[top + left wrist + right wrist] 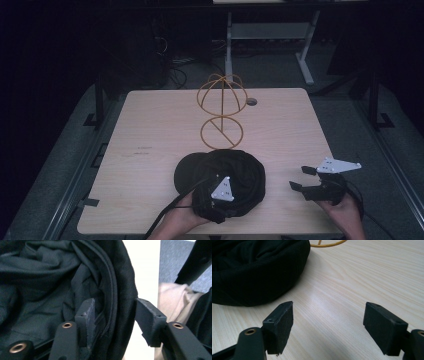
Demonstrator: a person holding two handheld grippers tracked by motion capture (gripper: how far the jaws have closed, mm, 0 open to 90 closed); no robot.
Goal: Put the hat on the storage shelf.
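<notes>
- Pale wood-grain table (150,130) under a dim room: that is where the work sits, near the person's edge.
- Left gripper (113,315) has its jaws astride the rim of the black hat (235,167), one pad inside the crown, one outside; a gap shows on the outer side, so the grip looks not yet closed.
- Right gripper (328,322) hovers wide apart over bare wood, just beside the hat.
- Yellow wire hat stand (221,112) stands bare behind the hat, so I judge the hanging is all still ahead.
- Beyond the table lie dark floor, cables and another desk's legs (306,60).
</notes>
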